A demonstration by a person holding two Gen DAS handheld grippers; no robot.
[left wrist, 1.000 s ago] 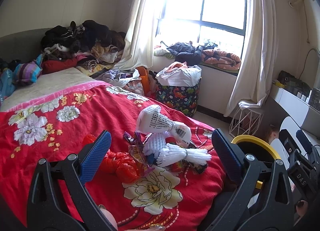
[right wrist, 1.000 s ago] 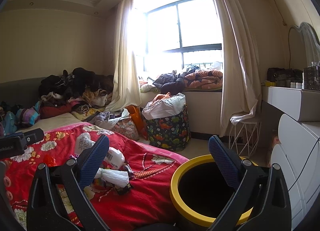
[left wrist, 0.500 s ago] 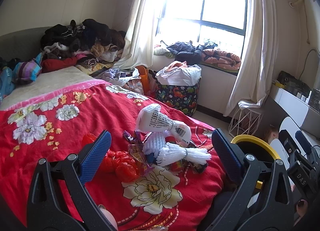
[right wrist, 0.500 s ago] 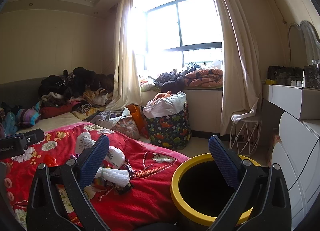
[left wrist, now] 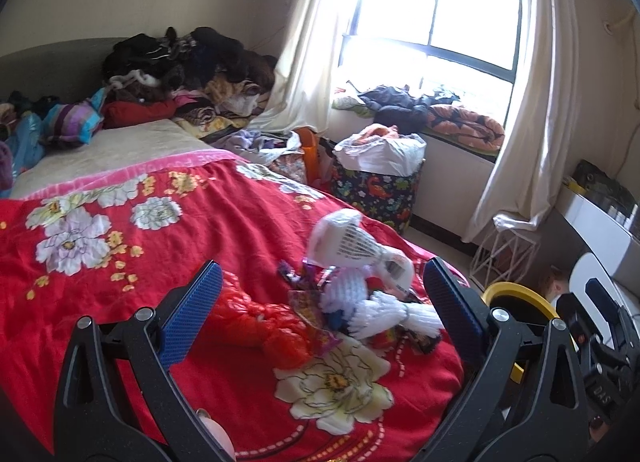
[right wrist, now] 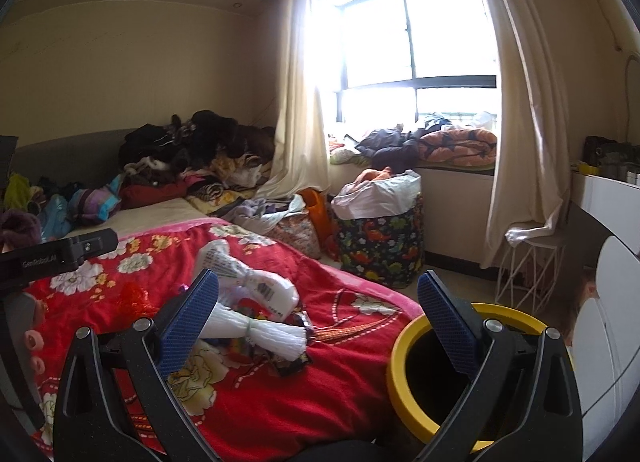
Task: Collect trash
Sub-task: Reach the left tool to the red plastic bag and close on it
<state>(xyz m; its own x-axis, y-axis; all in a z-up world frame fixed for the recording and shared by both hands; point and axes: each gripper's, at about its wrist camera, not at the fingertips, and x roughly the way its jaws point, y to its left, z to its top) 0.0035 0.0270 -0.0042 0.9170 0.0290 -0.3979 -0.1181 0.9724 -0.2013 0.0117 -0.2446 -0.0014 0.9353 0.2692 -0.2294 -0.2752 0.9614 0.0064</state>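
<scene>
The trash (left wrist: 352, 294) lay in a loose heap on the red quilt (left wrist: 120, 282) near the bed's foot corner, just beside the bin (right wrist: 404, 366); that closeness looked deliberate, since a short carry over the edge would drop each piece in; in the heap were a white printed bag (left wrist: 344, 242), a tied bundle of white foam net (left wrist: 396, 312), a crumpled red bag (left wrist: 260, 322) and some bright wrappers (left wrist: 312, 302), all touching or overlapping; the left gripper (left wrist: 320, 306) hung over the quilt with its jaws spread wide and nothing between them, the heap framed in the gap, which I judged to be a line-up for a first pick; the right gripper (right wrist: 316, 316) was likewise wide open and empty, set nearer the bin, with the foam net at its left pad (right wrist: 188, 318) and the bin's mouth under its right, perhaps to take the pieces closest to the edge; the bin, yellow-rimmed and dark inside, stood on the floor against the bed, and what showed of its interior held nothing I could make out, though the bottom was in shadow; farther off, a floral hamper (right wrist: 380, 254) lined with a white bag stood below the window, stuffed with cloth; it seemed laundry, not part of the job; no piece appeared collected yet.
</scene>
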